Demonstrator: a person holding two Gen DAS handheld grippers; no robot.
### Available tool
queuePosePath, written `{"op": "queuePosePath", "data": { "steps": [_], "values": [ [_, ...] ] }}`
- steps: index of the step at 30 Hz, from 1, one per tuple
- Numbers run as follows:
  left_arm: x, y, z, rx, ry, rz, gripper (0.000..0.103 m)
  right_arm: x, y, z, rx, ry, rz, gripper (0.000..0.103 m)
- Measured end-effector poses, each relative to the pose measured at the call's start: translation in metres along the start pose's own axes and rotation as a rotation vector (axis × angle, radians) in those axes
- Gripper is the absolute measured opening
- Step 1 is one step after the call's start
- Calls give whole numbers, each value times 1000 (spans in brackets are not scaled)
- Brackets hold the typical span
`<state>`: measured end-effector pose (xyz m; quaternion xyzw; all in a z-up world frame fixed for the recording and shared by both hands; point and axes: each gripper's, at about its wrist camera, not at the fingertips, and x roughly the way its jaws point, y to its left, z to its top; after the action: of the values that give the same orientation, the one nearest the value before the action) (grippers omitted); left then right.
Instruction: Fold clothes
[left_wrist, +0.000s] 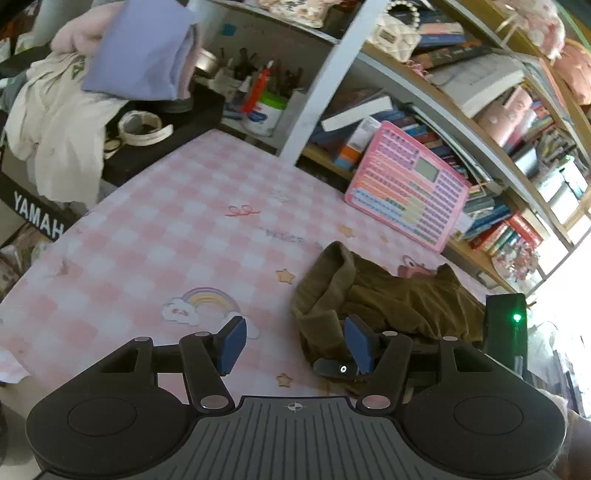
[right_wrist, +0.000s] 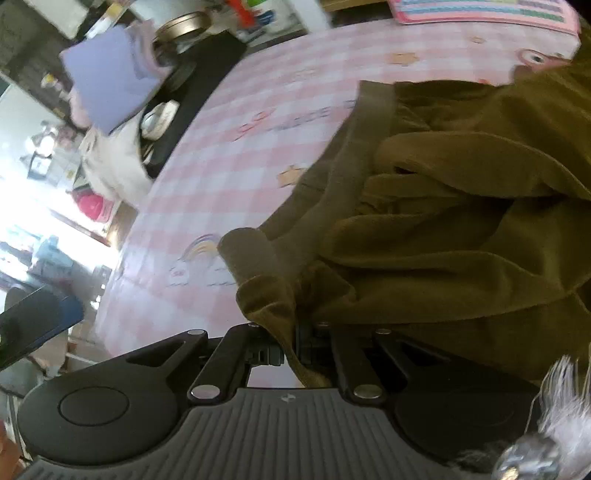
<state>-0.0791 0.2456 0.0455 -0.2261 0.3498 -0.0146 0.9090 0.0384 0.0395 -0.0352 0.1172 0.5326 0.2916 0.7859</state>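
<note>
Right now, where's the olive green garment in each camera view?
Left wrist view: olive green garment lies lower right on the pink checked tablecloth.
Right wrist view: it fills the right half, pinched in the right gripper.
Shared landmark: the rainbow print.

One olive garment (left_wrist: 388, 295) on the tabletop (left_wrist: 166, 229). One pink toy keyboard (left_wrist: 406, 188) at the far edge. One folded lilac cloth (left_wrist: 140, 48), one cream garment (left_wrist: 59, 122) beyond the left corner. Two grippers: left (left_wrist: 295, 343), right (right_wrist: 291, 343).
</note>
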Motion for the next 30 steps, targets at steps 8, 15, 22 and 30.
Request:
{"op": "queuePosePath", "data": {
  "steps": [8,15,22,30],
  "values": [
    [13,2,16,60,-4,-7,60,18,34,-7,3,34,41,37],
    [62,-14,33,200,19,-50,53,-43,-21,-23,206,-78,33,55],
    [127,-37,36,338,90,-45,48,-104,-104,-66,520,-258,-259,45],
    [182,-42,38,404,157,-25,29,-140,-135,-93,690,-367,-319,45]
  ]
}}
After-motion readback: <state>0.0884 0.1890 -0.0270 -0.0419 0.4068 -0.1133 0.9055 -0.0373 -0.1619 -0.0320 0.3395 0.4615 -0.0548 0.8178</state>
